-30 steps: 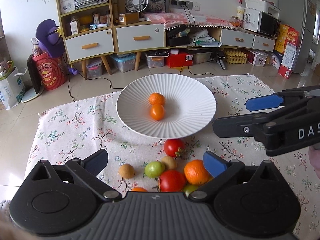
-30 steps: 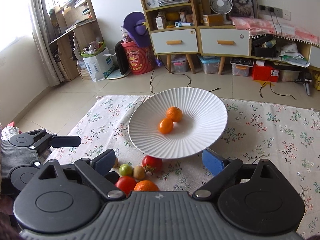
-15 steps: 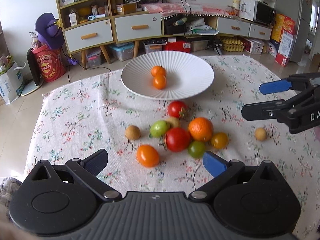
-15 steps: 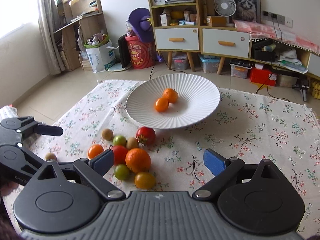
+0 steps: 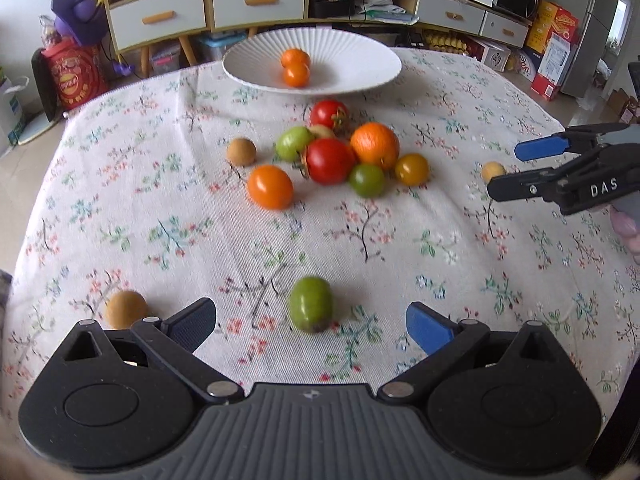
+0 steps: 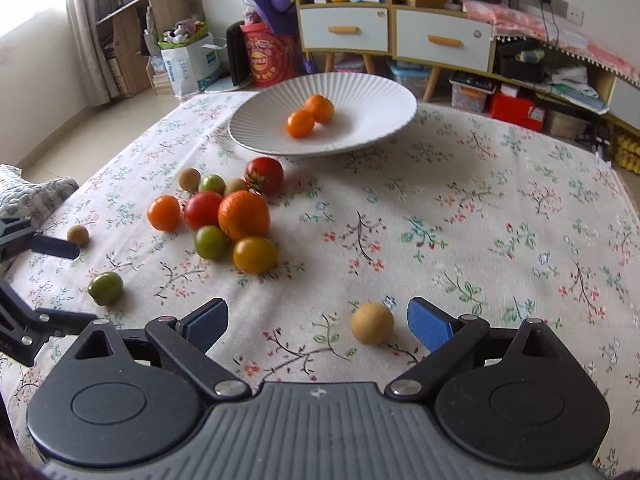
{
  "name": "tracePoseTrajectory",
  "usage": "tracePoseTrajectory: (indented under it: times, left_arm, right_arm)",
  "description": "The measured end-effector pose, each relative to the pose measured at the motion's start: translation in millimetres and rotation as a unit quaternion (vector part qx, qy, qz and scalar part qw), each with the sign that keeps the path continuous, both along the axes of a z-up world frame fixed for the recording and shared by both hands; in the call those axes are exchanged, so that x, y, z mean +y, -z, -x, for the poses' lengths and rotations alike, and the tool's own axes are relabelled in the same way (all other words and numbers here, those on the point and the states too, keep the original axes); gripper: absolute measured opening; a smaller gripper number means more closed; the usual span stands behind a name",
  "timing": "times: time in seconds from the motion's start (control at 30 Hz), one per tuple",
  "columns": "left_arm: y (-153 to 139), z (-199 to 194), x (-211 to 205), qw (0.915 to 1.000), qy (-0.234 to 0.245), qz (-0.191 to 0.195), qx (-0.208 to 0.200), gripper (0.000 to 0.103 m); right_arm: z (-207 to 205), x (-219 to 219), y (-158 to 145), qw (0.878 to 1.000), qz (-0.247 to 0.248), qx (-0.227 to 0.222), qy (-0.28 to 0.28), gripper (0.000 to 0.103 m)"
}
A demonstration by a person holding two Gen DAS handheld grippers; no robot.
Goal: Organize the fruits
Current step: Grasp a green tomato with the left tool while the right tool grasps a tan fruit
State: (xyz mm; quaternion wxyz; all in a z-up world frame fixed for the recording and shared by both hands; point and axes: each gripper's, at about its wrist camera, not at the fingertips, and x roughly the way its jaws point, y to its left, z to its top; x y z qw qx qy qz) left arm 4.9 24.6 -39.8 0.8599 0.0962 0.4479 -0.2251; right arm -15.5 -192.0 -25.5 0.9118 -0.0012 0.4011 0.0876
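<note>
A white ribbed plate (image 5: 360,76) (image 6: 380,120) at the far side of the floral cloth holds two small oranges (image 5: 295,67) (image 6: 310,117). A cluster of fruit lies mid-table: a big orange (image 5: 375,145) (image 6: 243,215), red tomatoes (image 5: 329,160), green and yellow ones. My left gripper (image 5: 311,324) is open, with a green fruit (image 5: 311,304) (image 6: 105,288) just ahead between its fingers. My right gripper (image 6: 318,320) (image 5: 506,170) is open, with a tan round fruit (image 6: 372,323) (image 5: 493,171) near its right finger.
A tan fruit (image 5: 125,309) (image 6: 77,235) lies by the left gripper's left finger. Another tan fruit (image 5: 241,152) sits left of the cluster. Beyond the table stand a drawer cabinet (image 5: 208,4), a red bucket (image 5: 74,80) and boxes (image 5: 552,52).
Both grippers have pulled back from the plate toward the near side of the table and lowered. The green fruit and the tan fruits near the fingers have come into view.
</note>
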Motion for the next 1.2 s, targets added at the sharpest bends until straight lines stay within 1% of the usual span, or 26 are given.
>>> tracePoseTrajectory:
  times: [0.1,0.23,0.3,0.4,0.53,0.6,0.7,0.77,0.8,1.0,1.17,1.2]
  left_arm:
    - [10,0,-1,0.9999,-0.006,0.001,0.014,0.097]
    - [13,4,-3,1.0,-0.006,0.001,0.006,0.096]
    - [12,6,-2,0.9999,-0.007,0.008,0.004,0.093]
    - [10,6,-2,0.9999,-0.007,0.014,0.002,0.08]
    - [9,6,0,0.9998,-0.012,0.018,-0.004,0.071]
    - [9,4,0,0.9997,-0.016,0.02,-0.007,0.065]
    - [8,4,1,0.9995,-0.019,0.021,-0.01,0.059]
    - [8,3,2,0.9994,-0.02,0.023,-0.013,0.052]
    - [8,4,2,0.9994,-0.021,0.024,-0.014,0.049]
    - [7,4,2,0.9993,-0.022,0.025,-0.019,0.036]
    - [7,4,1,0.9993,-0.021,0.026,-0.02,0.021]
    - [7,4,1,0.9993,-0.02,0.026,-0.02,0.02]
  right_arm:
    - [1,0,8,1.0,0.006,0.007,0.001,0.095]
    - [4,-4,17,1.0,0.01,0.017,-0.003,0.092]
    - [5,-5,20,1.0,0.008,0.021,-0.005,0.09]
    - [6,-8,22,1.0,0.004,0.019,-0.002,0.087]
    - [6,-8,22,1.0,0.011,0.004,-0.008,0.079]
    - [5,-8,22,1.0,0.014,-0.001,-0.01,0.077]
    - [5,-7,23,1.0,0.017,-0.006,-0.015,0.07]
    - [4,-7,22,1.0,0.019,-0.008,-0.017,0.065]
    - [4,-7,22,1.0,0.019,-0.008,-0.017,0.064]
    - [1,-12,21,1.0,0.018,-0.012,-0.009,0.052]
    - [-1,-13,21,1.0,0.022,-0.015,-0.004,0.043]
    - [-1,-13,21,1.0,0.023,-0.016,-0.003,0.042]
